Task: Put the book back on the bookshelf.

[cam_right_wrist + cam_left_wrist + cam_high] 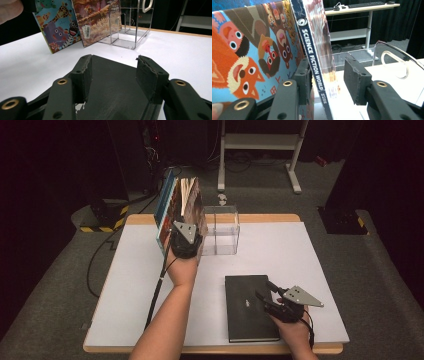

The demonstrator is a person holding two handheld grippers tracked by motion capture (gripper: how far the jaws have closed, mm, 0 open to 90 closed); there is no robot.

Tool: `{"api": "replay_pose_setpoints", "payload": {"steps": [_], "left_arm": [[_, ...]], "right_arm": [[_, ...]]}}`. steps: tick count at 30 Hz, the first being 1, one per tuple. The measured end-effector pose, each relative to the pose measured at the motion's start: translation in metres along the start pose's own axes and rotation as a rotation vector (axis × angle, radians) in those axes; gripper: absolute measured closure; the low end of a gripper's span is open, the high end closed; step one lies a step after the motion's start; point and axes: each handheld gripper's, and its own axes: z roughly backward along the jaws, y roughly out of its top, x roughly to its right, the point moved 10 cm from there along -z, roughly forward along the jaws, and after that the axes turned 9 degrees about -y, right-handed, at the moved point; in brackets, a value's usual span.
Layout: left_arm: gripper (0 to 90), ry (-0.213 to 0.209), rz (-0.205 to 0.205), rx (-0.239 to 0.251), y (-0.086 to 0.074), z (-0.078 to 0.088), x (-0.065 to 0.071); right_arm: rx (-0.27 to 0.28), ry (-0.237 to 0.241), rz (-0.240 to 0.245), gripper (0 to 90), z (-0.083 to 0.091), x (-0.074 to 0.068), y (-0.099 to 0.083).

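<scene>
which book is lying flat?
The black book, flat on the table near the right gripper. The two colourful books stand upright by the clear box.

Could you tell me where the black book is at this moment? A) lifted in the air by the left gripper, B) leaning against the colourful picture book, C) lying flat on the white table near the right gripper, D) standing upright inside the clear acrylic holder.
C: the black book lies flat on the white table, with the right gripper over its right edge.
</scene>
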Motion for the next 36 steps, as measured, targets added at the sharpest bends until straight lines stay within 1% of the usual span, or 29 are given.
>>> {"api": "replay_pose_setpoints", "payload": {"steps": [4, 7, 12, 13, 21, 25, 33, 36], "left_arm": [[57.6, 0.001, -0.004, -0.008, -0.002, 0.002, -0.002], [57.5, 0.002, -0.001, -0.004, -0.002, 0.003, -0.002], [57.3, 0.001, -0.013, -0.008, -0.003, 0.008, -0.003], [57.2, 0.0, -0.008, -0.004, -0.003, 0.009, -0.003], [57.0, -0.018, 0.001, 0.009, -0.003, 0.021, 0.001], [56.8, -0.023, -0.004, 0.003, -0.007, 0.026, -0.001], [54.8, -0.05, -0.006, -0.002, -0.015, 0.042, 0.002], [54.1, -0.075, -0.003, -0.004, -0.019, 0.053, 0.005]], "right_arm": [[0.0, 0.0, -0.001, 46.4, 0.0, 0.0, 0.0], [-0.001, 0.0, 0.001, 46.4, 0.0, 0.0, 0.0], [-0.001, 0.0, 0.003, 46.4, 0.0, 0.0, 0.0], [-0.002, -0.001, 0.003, 46.4, 0.0, 0.0, 0.0], [-0.004, 0.001, 0.006, 46.4, -0.001, -0.002, -0.001], [-0.003, 0.001, 0.008, 46.4, -0.001, -0.002, -0.001], [-0.004, 0.0, 0.009, 46.4, -0.001, -0.001, -0.001], [-0.004, -0.001, 0.009, 46.4, -0.001, -0.001, -0.001]]}}
